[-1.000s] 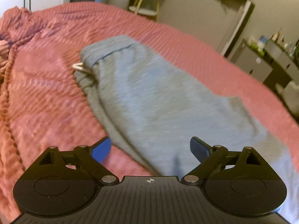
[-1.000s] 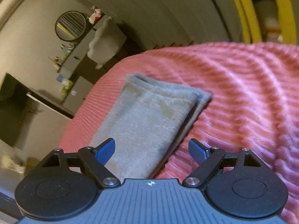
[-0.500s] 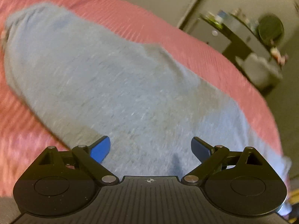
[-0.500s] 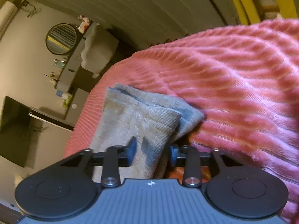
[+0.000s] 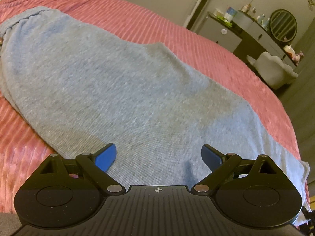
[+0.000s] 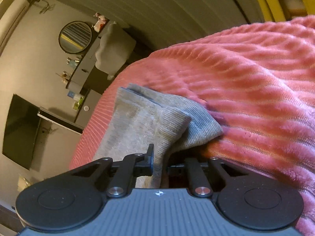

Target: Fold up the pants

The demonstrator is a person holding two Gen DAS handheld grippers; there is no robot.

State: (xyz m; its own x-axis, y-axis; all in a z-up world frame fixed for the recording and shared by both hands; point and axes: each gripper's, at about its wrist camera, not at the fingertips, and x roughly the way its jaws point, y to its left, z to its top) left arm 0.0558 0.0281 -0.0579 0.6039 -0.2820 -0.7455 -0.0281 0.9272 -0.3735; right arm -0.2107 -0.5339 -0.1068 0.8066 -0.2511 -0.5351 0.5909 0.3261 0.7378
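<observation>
Grey sweatpants (image 5: 118,82) lie folded lengthwise on the pink ribbed bedspread (image 5: 177,29), waistband at the far left. My left gripper (image 5: 158,155) hovers low over the leg part, jaws wide apart, nothing between the blue pads. In the right wrist view the two stacked leg cuffs (image 6: 137,122) lie near the bed's corner. My right gripper (image 6: 160,163) is closing on them, and the cuff fabric is bunched and pinched between its fingers. The right fingertip is hidden behind the cloth.
The bedspread (image 6: 256,88) stretches off to the right of the cuffs. The bed edge drops away just beyond the pant legs. A dresser with a round mirror (image 5: 283,25) and a pale chair (image 5: 273,70) stand past it. A dark TV (image 6: 19,133) hangs on the wall.
My left gripper slid from the waistband end along the pants toward the legs and came lower, staying open. My right gripper dropped onto the cuffs and its jaws came together on the fabric.
</observation>
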